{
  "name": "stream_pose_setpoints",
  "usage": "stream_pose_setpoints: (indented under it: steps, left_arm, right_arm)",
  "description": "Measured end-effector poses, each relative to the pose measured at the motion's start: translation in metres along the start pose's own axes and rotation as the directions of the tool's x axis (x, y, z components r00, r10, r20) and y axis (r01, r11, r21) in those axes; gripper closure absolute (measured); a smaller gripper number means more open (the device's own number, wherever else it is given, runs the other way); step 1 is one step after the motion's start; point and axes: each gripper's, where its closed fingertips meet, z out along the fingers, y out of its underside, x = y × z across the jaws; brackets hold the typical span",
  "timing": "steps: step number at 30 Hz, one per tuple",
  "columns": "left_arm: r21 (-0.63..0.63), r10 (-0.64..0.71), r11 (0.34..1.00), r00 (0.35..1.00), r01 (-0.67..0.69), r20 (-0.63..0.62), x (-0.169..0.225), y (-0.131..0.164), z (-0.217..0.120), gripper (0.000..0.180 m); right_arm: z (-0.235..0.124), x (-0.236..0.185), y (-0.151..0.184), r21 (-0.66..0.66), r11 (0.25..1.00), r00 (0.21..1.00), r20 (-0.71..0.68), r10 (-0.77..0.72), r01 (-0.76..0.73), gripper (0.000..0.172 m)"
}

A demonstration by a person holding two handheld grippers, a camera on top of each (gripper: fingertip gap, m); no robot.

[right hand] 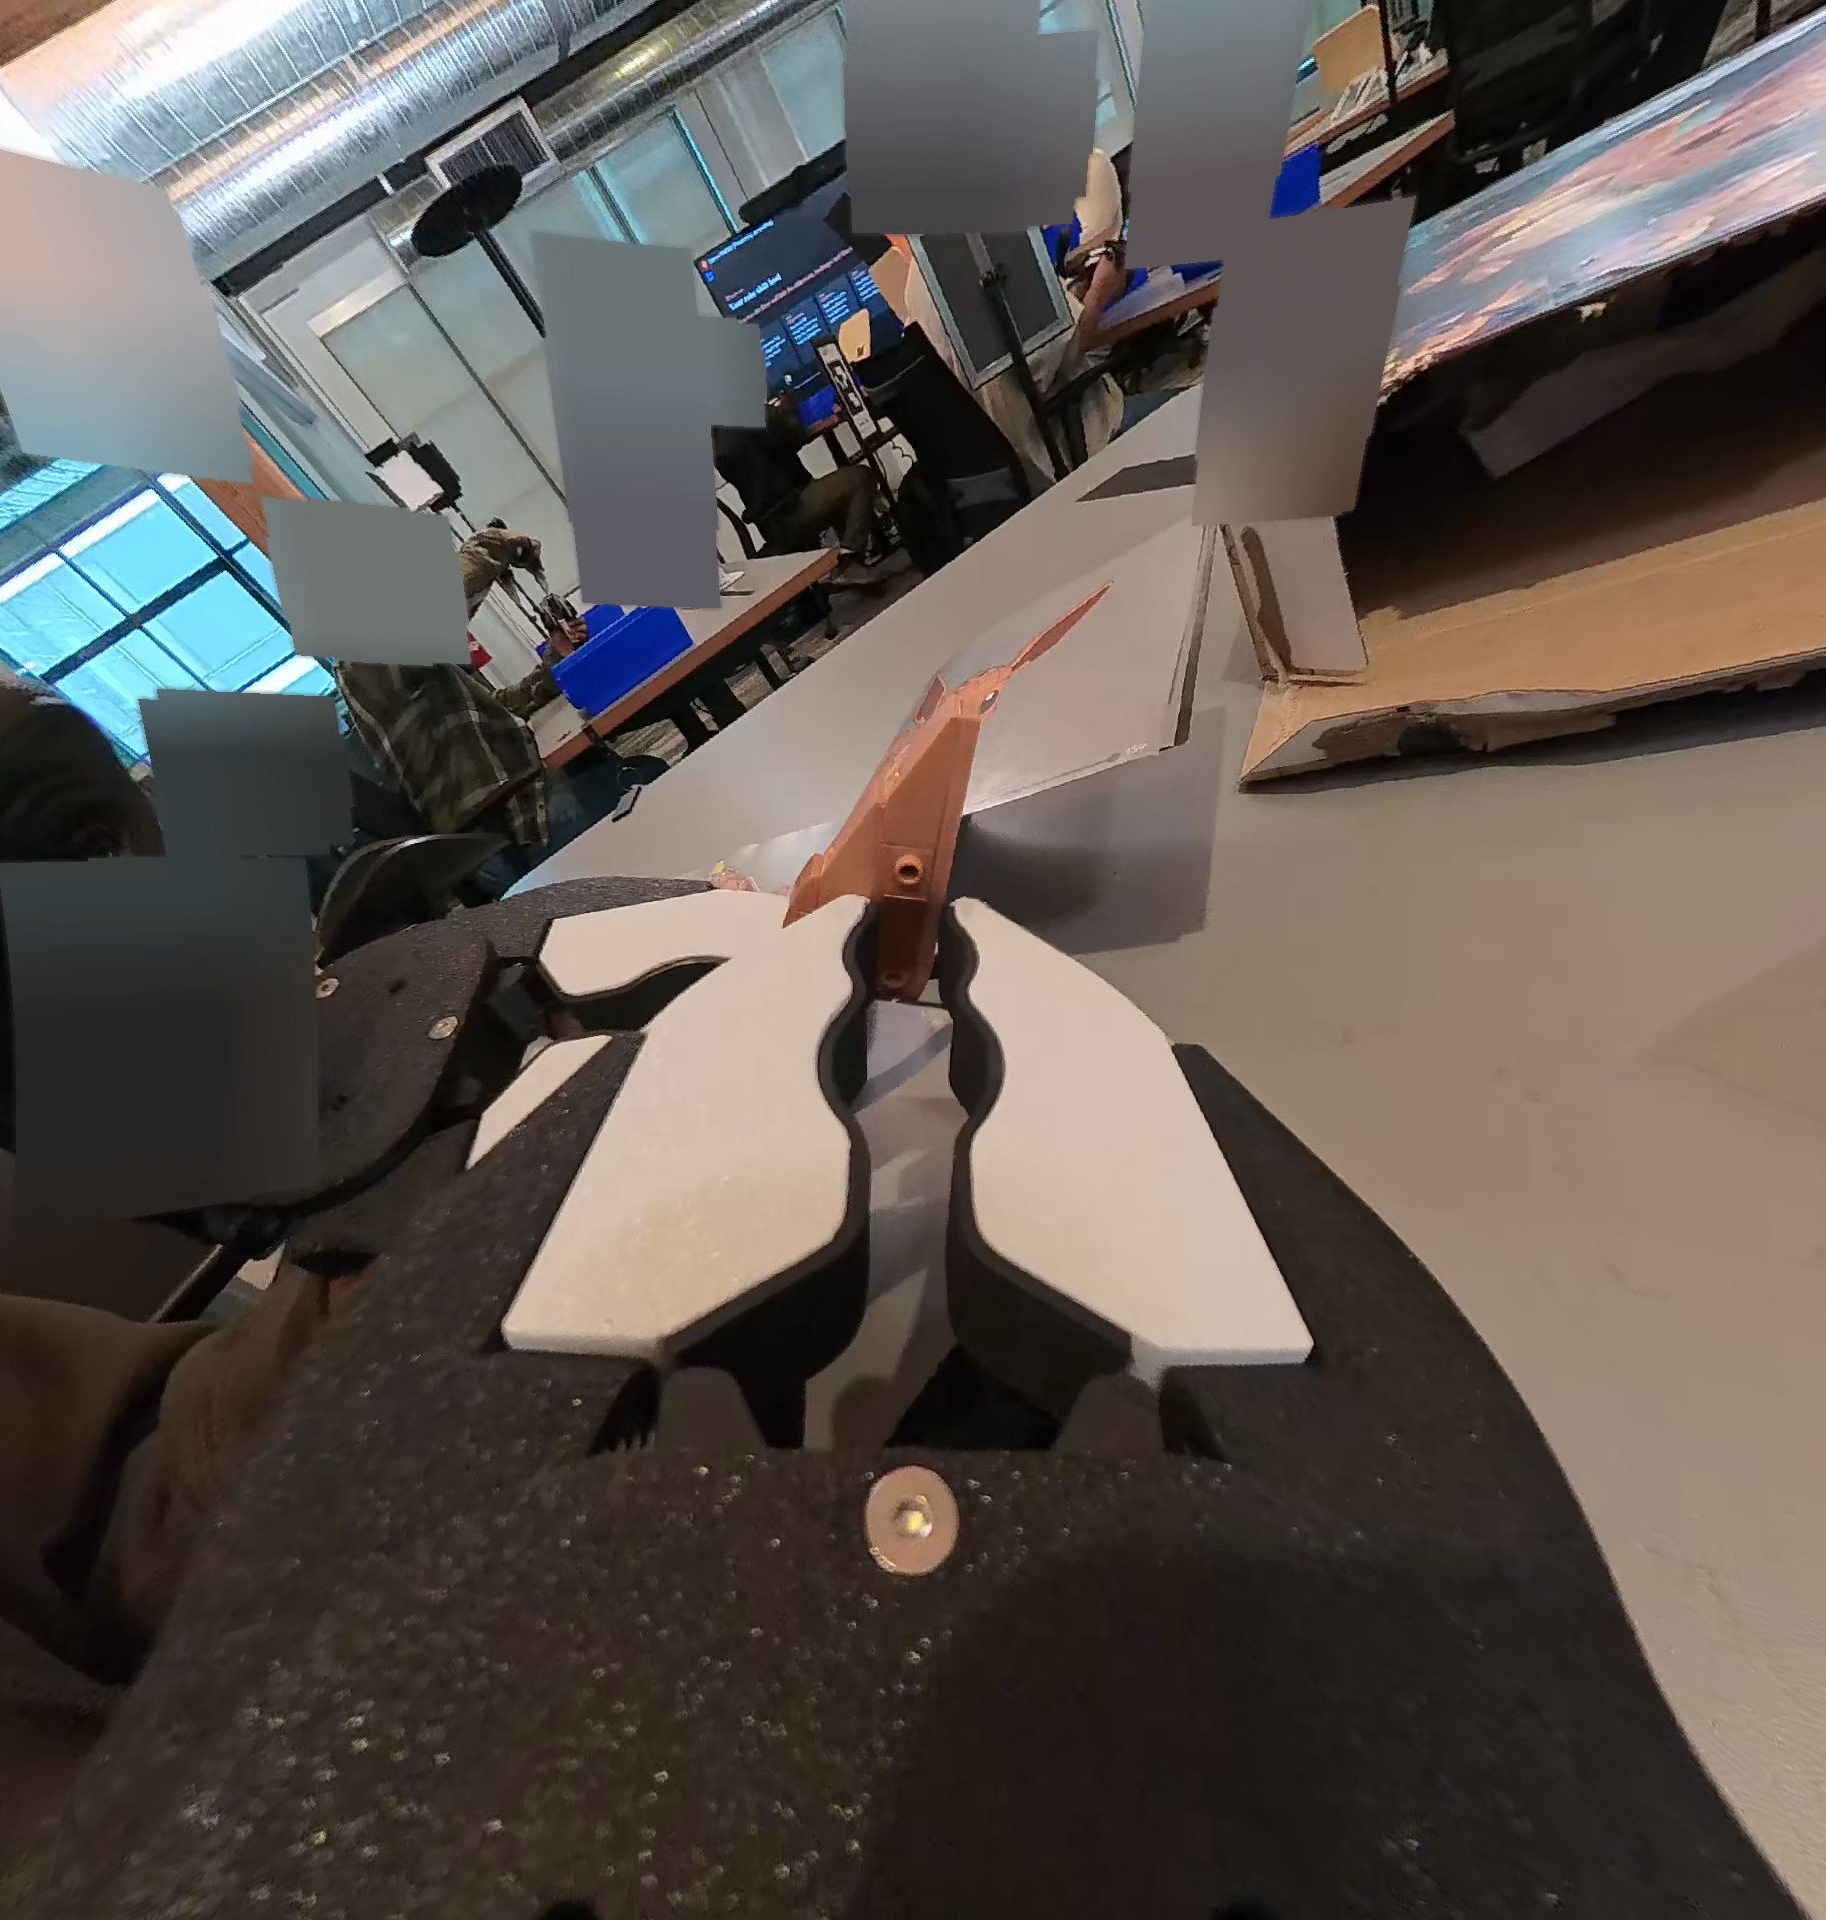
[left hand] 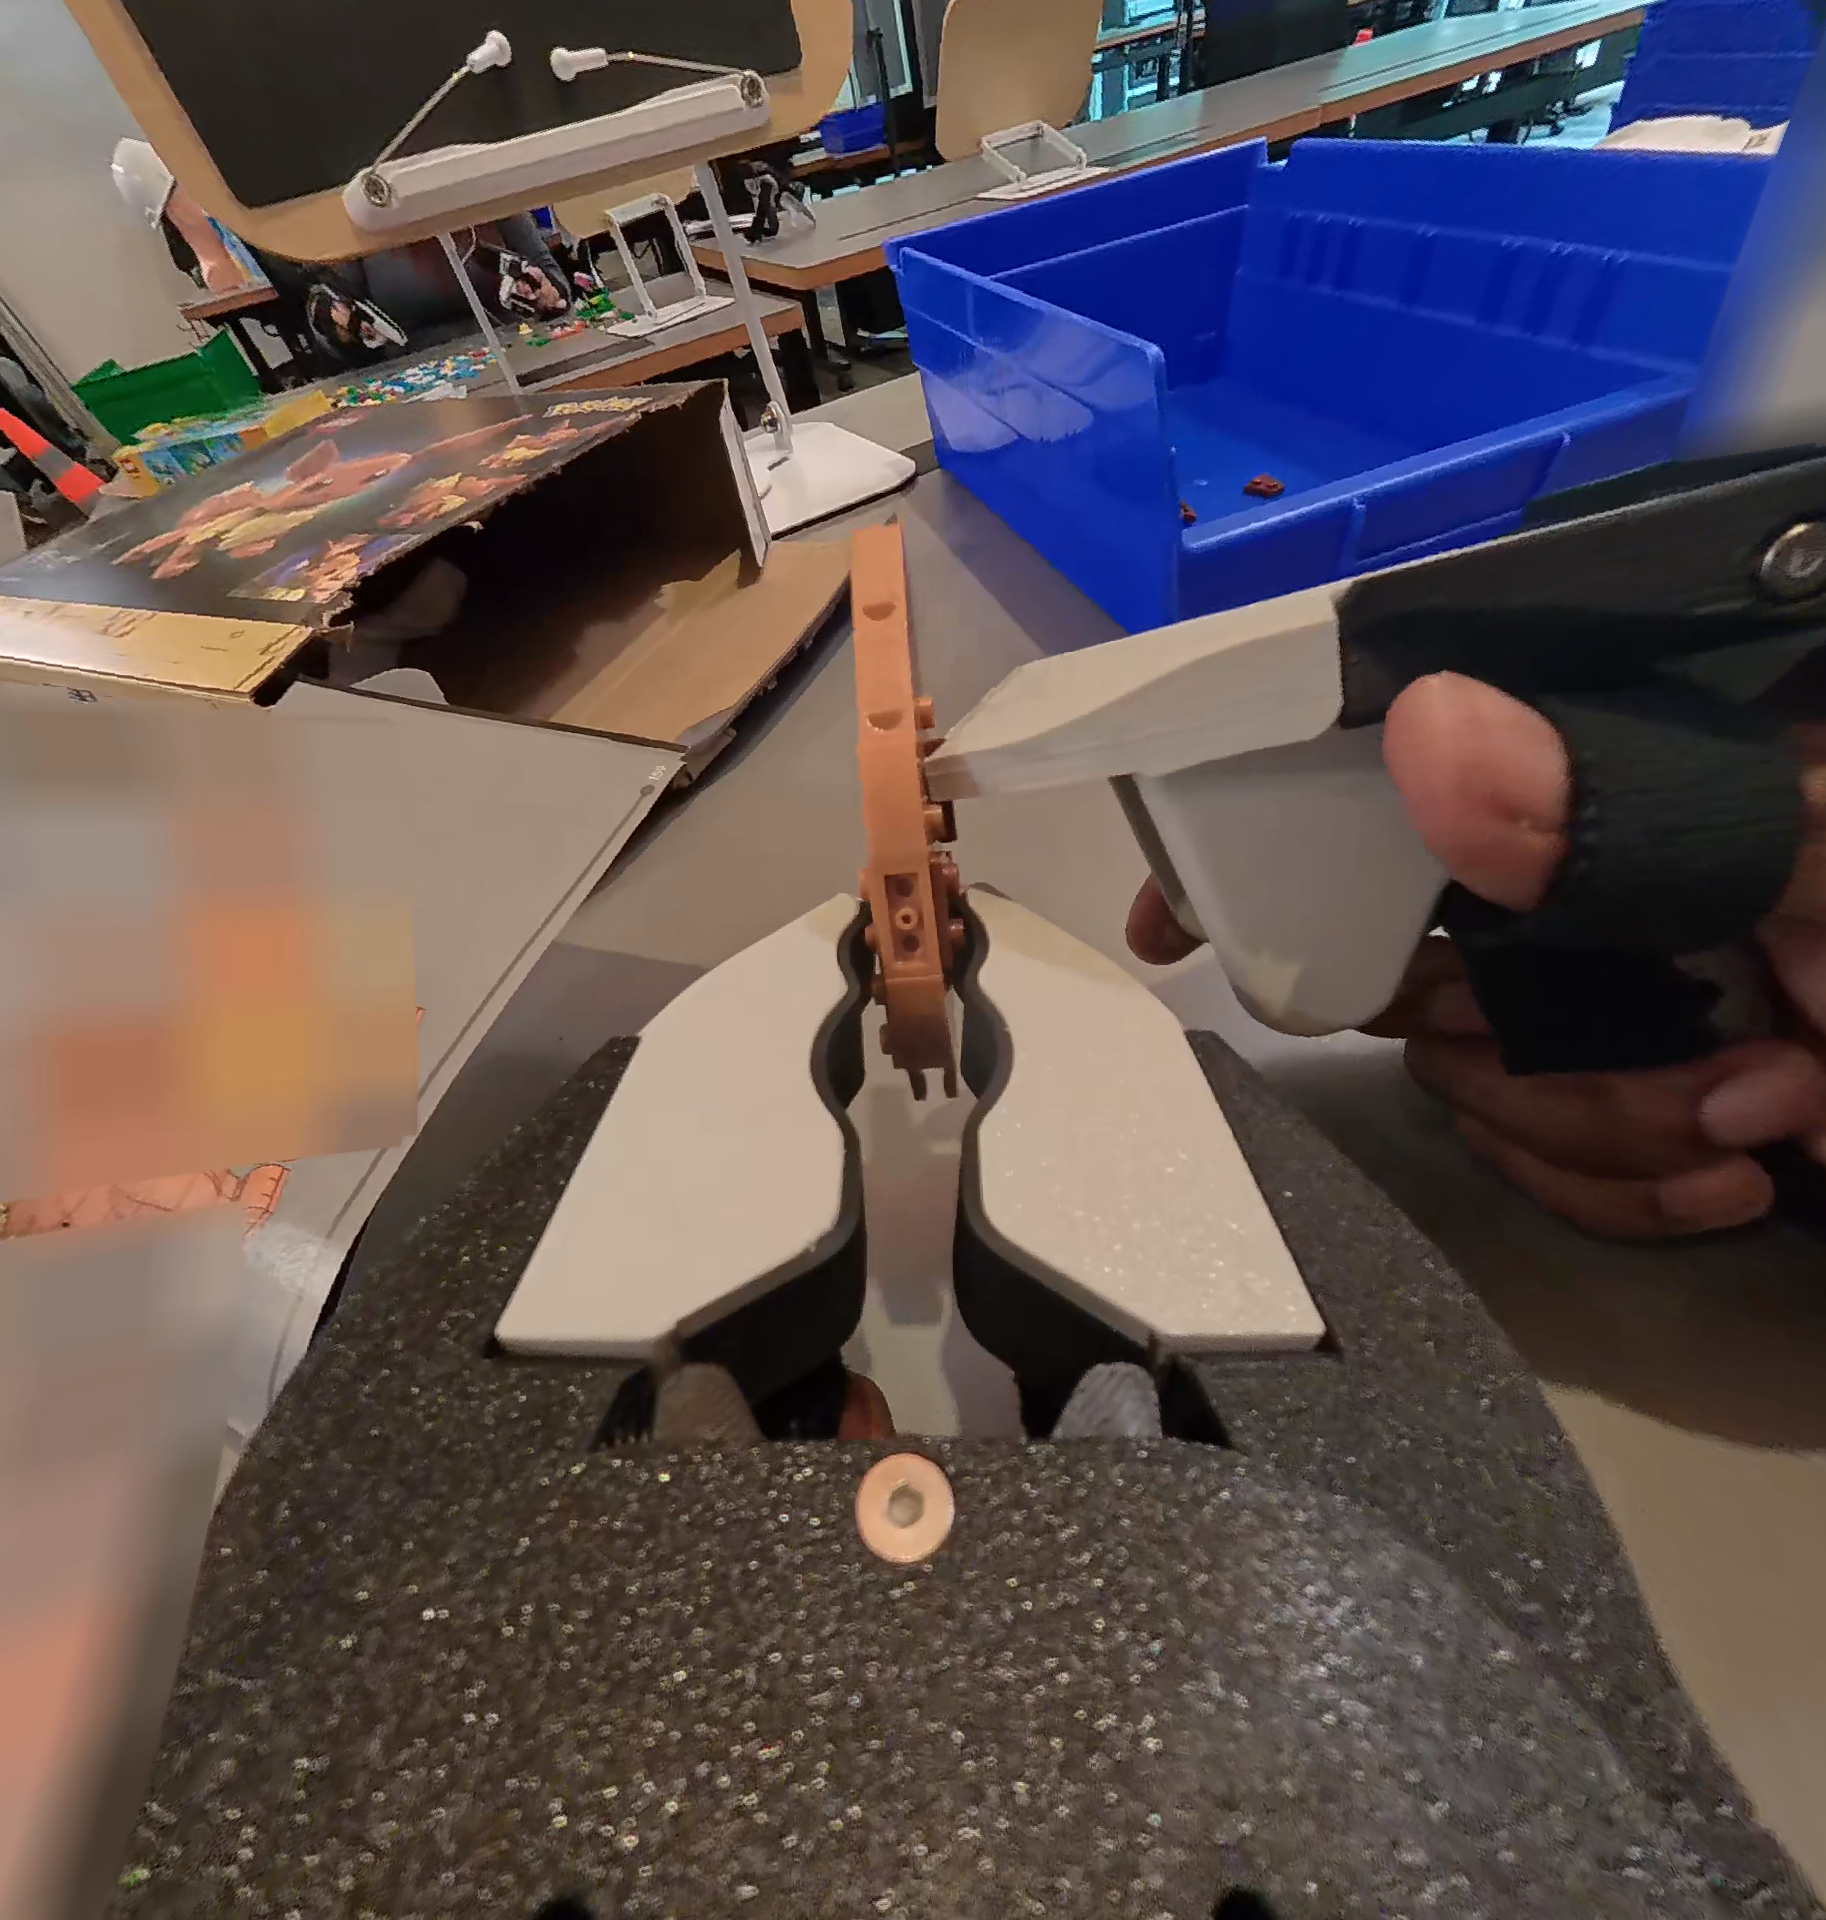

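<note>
We see the left hand-held gripper (left hand: pixel 914 956) closed narrowly on the lower end of a tan brick assembly (left hand: pixel 888 748), with both pads pressed against its sides, so that the piece stands upright above the grey tabletop (left hand: pixel 1044 592). The right hand-held gripper (right hand: pixel 907 951) is also nearly closed; its pads clamp a brown brick part (right hand: pixel 904 883) that sits against the studded side of the same assembly. In the left wrist view its white fingertips (left hand: pixel 992 748) touch the assembly at mid-height. Toward the far edge of the tabletop lie a torn cardboard box (left hand: pixel 389 488) and a blue bin (left hand: pixel 1356 364); an open booklet (left hand: pixel 421 810) lies near the left side.
</note>
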Motion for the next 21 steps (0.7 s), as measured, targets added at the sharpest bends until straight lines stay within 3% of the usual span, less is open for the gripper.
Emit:
stream_pose_setpoints:
  steps: [6,13,18,21]
  left_arm:
    - [-0.005,0.017,1.0,1.0,-0.018,-0.021,0.002,0.002,-0.001,0.166]
    - [0.006,-0.079,0.997,0.994,0.079,-0.075,0.0,0.0,-0.003,0.167]
    - [0.002,-0.098,0.995,0.993,0.098,-0.071,-0.002,0.001,-0.003,0.167]
    - [0.004,-0.186,0.983,0.982,0.186,-0.029,-0.018,0.003,-0.005,0.167]
  right_arm:
    - [-0.001,0.0,0.002,-0.03,1.0,0.999,0.031,0.007,-0.006,0.165]
    - [-0.001,-0.004,0.002,-0.04,0.999,0.999,0.049,-0.014,0.016,0.165]
    - [-0.001,-0.004,0.003,-0.044,0.999,0.998,0.055,-0.016,0.019,0.165]
    - [-0.004,-0.003,0.0,-0.031,0.999,0.998,0.045,-0.034,0.035,0.165]
